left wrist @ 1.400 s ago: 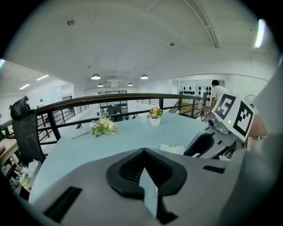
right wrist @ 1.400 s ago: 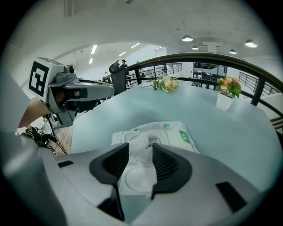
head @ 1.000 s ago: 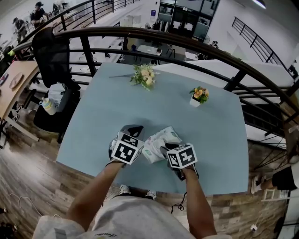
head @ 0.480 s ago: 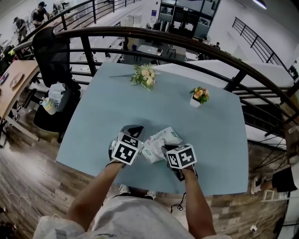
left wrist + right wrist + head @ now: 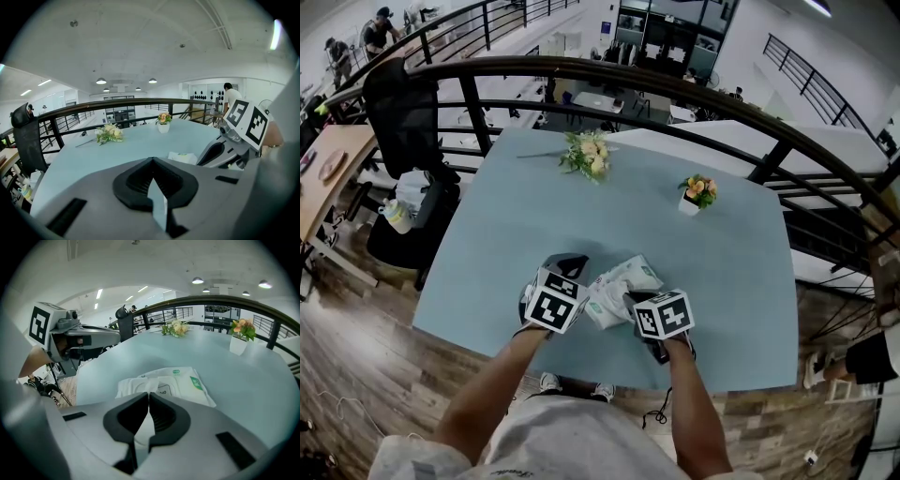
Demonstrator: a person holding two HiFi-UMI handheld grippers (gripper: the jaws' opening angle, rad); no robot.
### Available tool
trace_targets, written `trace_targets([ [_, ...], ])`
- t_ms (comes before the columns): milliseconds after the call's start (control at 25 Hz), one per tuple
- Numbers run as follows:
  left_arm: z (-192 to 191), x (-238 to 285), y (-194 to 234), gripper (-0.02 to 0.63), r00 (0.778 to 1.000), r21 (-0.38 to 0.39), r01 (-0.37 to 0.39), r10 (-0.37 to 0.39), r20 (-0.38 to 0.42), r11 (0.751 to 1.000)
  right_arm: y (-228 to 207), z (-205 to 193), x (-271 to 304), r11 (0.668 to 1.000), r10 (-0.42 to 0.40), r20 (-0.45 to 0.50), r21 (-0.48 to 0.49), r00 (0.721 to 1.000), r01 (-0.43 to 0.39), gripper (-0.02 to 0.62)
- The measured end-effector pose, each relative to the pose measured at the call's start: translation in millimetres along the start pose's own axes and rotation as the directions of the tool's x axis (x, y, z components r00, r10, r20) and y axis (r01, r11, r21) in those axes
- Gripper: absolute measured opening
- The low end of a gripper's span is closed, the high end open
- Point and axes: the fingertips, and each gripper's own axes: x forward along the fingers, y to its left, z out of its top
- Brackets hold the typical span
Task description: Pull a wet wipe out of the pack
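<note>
Pack (image 5: 619,284) lies flat on the bench (image 5: 534,206), near the front edge, between the two claws. Right claw (image 5: 149,395) has just been closing. Its jaws now meet on what looks like a thin white tab of wet wipe (image 5: 152,385) at the pack's top opening. Left claw (image 5: 152,161) is closed and empty, just beside the pack; contact unclear.

Handling, judged: wipe soft, damp, limp, tears easily. Pack light and slick — likely to lift with the pull unless pinned. Best hold is the tab, low down.

Bench pale blue, smooth. Flower spray (image 5: 589,152) and small flower pot (image 5: 697,192) well apart on the far side. Open mezzanine — dark railing (image 5: 675,84), wood floor (image 5: 366,375).
</note>
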Motion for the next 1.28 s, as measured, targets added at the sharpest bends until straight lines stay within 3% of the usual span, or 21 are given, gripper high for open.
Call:
trace_targets([
  [1280, 13, -1, 1, -0.005, 1.0, -0.002, -0.002, 0.002, 0.027, 1.0, -9, 32, -22, 0.999, -0.041, 0.103, 0.008, 0.994, 0.04, 0.006],
])
